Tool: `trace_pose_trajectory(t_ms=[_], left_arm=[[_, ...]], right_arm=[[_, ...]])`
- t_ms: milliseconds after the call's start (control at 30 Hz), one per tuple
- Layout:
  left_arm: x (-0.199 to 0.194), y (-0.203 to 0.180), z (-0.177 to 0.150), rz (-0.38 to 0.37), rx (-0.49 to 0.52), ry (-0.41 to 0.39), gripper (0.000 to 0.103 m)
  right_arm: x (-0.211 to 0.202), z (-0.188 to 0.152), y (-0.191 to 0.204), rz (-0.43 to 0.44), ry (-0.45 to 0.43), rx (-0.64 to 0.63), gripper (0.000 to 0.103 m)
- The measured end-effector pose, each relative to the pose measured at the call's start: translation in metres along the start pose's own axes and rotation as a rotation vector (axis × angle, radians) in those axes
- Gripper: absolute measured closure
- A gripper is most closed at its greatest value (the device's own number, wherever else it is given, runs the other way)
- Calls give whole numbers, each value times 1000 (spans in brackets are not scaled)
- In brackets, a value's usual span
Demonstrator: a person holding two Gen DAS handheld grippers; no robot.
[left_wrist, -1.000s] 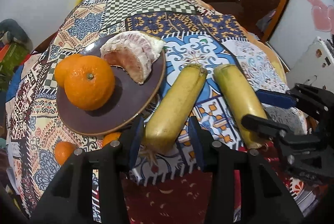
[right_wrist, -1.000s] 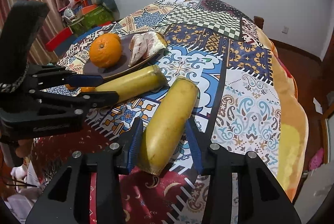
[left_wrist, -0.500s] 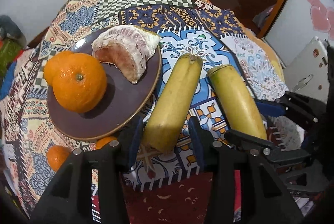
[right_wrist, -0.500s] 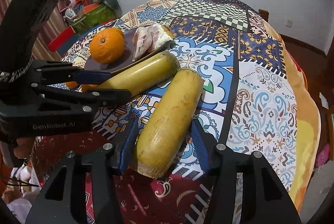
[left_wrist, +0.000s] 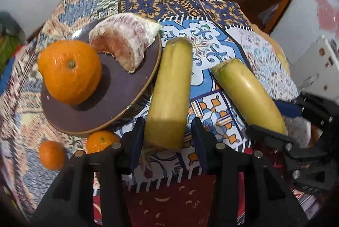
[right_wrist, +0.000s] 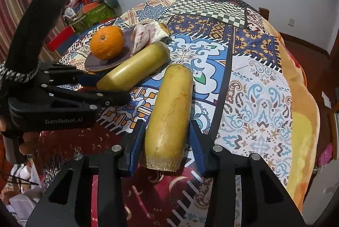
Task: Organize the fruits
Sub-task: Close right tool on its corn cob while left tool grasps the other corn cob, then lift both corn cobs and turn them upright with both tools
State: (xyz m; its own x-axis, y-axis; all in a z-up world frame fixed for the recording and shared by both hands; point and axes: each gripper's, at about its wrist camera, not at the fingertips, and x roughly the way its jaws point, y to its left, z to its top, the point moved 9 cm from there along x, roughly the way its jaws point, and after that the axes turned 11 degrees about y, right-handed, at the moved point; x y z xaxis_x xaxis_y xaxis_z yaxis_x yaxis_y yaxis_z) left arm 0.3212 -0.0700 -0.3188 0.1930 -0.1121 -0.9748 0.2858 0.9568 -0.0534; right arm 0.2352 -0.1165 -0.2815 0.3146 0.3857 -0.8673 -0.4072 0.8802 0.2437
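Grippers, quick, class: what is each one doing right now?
Left gripper: closed on the plate-side banana.
Right gripper: jaws just closed further, gripping the other banana.

Both grippers point steeply downward, side by side. The left gripper [left_wrist: 167, 140] has its jaws set partly apart on either side of one banana [left_wrist: 170, 93]. The right gripper [right_wrist: 166, 142] — its jaws just closing in — brackets the other banana [right_wrist: 171, 114], contact unclear.

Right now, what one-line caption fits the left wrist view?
Left claw straddles one banana beside the fruit plate; right claw holds another.
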Motion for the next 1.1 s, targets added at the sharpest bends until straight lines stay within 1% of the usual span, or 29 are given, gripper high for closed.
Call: trace_pose_trajectory(t_ms=[67, 167, 233, 333, 500, 600, 733, 767, 833, 867, 1100], left_arm=[[-1, 2, 0, -3, -14, -12, 64], [-6, 0, -6, -21, -15, -27, 66], [-10, -3, -12, -16, -5, -34, 67], [-16, -5, -29, -13, -2, -37, 67], [-30, -9, -65, -47, -20, -21, 68], [-34, -11, -78, -38, -17, -12, 68], [-36, -12, -80, -30, -5, -4, 67], [-37, -12, -80, -31, -3, -4, 66], [-38, -13, -75, -51, -4, -10, 62], [-38, -13, -72, -59, -6, -11, 60], [-27, -12, -50, -62, -4, 2, 60]], right_arm=[[0, 0, 1, -3, -2, 4, 65], [-2, -1, -1, -2, -1, 9, 66], [-4, -4, -2, -1, 1, 13, 67], [-10, -11, -3, -9, 5, 10, 68], [-18, -25, -2, -32, 21, -16, 69], [-21, -32, -2, -45, 31, -30, 68], [-21, -32, -4, -28, 42, -3, 67], [-21, -32, -5, -7, 47, 13, 66], [-18, -30, -5, 31, 54, 36, 59], [-17, -29, -6, 37, 57, 43, 59], [-8, -18, -9, 15, 58, 39, 58]])
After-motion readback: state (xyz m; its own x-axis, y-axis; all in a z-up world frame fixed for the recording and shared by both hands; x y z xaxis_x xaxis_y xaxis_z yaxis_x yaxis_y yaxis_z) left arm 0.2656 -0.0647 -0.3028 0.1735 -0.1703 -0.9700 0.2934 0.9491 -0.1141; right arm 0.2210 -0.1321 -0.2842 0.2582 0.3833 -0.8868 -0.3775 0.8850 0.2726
